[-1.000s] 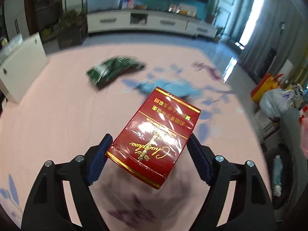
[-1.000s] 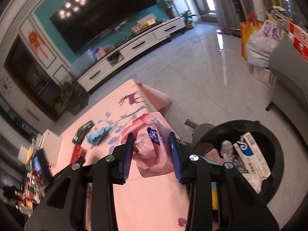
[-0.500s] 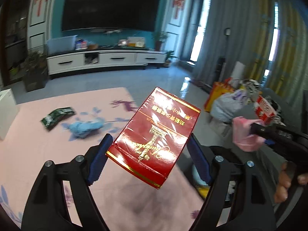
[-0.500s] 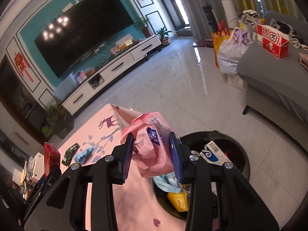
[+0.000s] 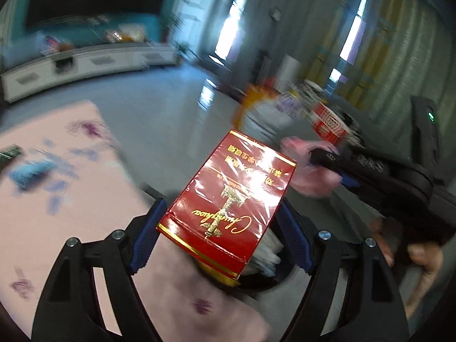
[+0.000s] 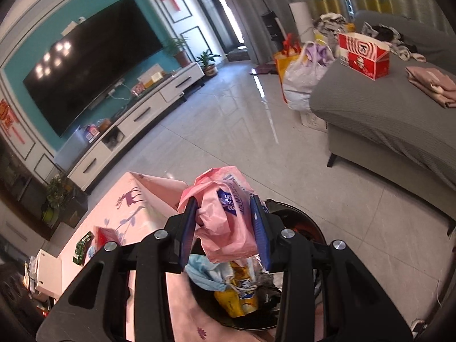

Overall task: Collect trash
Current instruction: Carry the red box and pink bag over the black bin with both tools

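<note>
hand-held gripper (image 6: 225, 228) | black frame | blue pads (image 6: 188, 225) | silver screws

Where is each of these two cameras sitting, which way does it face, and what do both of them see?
Left wrist: on the left gripper, looking down along its fingers at the red box it holds; the person's right hand shows.
Right wrist: on the right gripper, facing down over the black bin, jaws clamped on the pink bag; no body visible.
Shared: pink bag, pink tablecloth, TV stand.
</note>
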The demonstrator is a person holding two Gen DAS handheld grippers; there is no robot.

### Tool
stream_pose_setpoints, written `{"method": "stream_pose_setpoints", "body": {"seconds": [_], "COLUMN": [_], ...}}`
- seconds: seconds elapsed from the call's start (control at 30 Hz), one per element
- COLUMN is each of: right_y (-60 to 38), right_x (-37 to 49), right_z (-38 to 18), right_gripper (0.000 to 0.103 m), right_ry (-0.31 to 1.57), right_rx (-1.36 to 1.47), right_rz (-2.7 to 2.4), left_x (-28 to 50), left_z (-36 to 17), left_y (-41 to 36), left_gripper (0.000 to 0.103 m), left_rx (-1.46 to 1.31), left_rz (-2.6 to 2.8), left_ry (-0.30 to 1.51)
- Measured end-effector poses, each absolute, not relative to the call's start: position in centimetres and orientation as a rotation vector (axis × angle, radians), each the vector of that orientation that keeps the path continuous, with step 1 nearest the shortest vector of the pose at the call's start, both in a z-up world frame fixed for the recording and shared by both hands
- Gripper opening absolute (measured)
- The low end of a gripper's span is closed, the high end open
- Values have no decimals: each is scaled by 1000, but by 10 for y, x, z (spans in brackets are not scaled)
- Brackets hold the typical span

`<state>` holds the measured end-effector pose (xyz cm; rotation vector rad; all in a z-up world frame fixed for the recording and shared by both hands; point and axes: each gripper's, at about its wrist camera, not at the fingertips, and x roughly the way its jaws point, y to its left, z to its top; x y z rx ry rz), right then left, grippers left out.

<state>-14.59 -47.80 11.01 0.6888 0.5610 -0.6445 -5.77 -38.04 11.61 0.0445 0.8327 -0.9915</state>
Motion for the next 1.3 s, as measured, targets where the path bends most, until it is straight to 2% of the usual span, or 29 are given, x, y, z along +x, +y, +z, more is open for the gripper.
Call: {"method": "stream_pose_setpoints", "body": {"seconds": [0.27,0.57,1.3], "right_y": [-493,-503,-513], "right_x": [-146,-139,-117], "right_z": [92,73,36], "right_gripper": [38,39,42], "right_ry": [625,702,867], "right_rx": [701,695,663], "right_rz": [-739,-775,-843], "left_x": [-60,-53,-61], "left_z": [74,45,19], "left_y": [-416,-424,-445], "left_gripper": [79,79,79], "left_rx": [66,83,150], "left_rz": [-1064,-1032,-1045], "left_ry": [960,1007,1102]}}
